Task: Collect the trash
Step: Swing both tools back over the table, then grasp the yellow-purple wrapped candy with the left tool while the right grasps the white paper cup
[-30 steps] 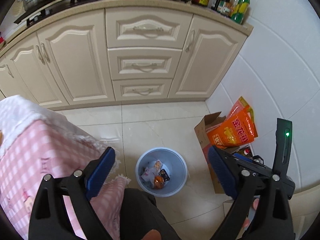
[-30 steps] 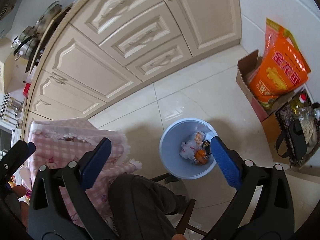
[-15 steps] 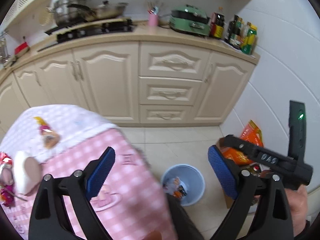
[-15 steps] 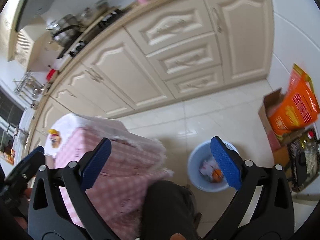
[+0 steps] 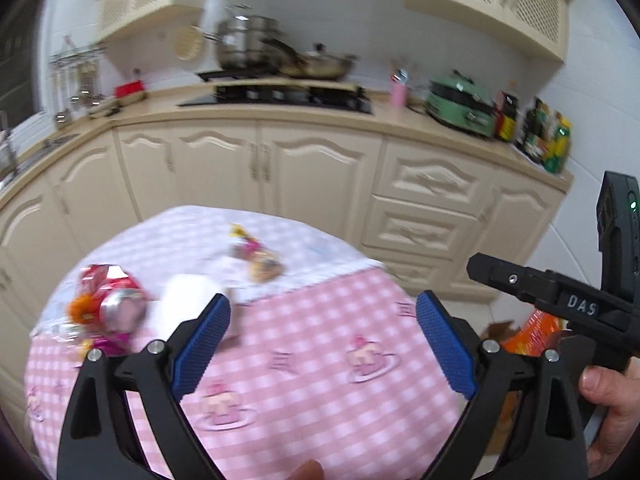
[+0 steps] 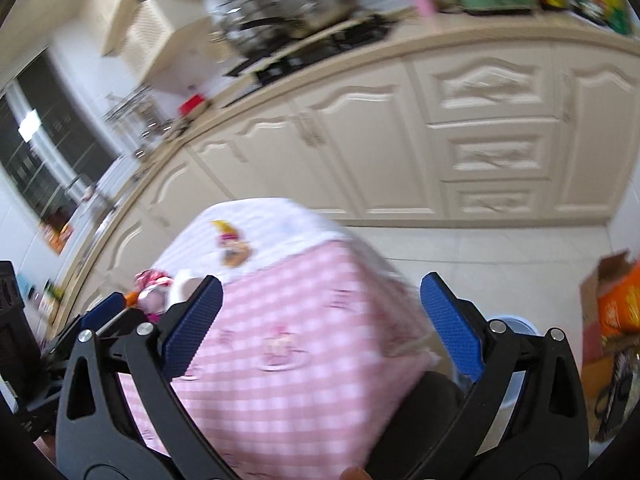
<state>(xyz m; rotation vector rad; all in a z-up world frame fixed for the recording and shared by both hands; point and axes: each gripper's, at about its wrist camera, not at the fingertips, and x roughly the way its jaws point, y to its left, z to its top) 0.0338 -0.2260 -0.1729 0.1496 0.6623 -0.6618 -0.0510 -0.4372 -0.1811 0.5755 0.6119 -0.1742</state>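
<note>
A pink checked table (image 5: 320,320) carries trash: a crushed pink can (image 5: 120,306) with bright wrappers at the left, a white cup or roll (image 5: 188,300) beside it, and a yellow-pink snack wrapper (image 5: 256,256) further back. My left gripper (image 5: 322,342) is open and empty above the table's near part. My right gripper (image 6: 320,324) is open and empty over the table (image 6: 288,344); the wrapper (image 6: 232,246) and the can (image 6: 154,292) lie to its left. The blue trash bin (image 6: 516,326) shows only as a rim behind the right finger.
Cream kitchen cabinets (image 5: 320,184) and a counter with a stove and pots (image 5: 276,60) stand behind the table. A cardboard box with an orange bag (image 6: 612,308) stands on the floor at the right. The right gripper's body (image 5: 560,300) shows in the left wrist view.
Both grippers have swung up and left from over the bin on the floor to over the table. The trash on the table has come into view. Both stay open.
</note>
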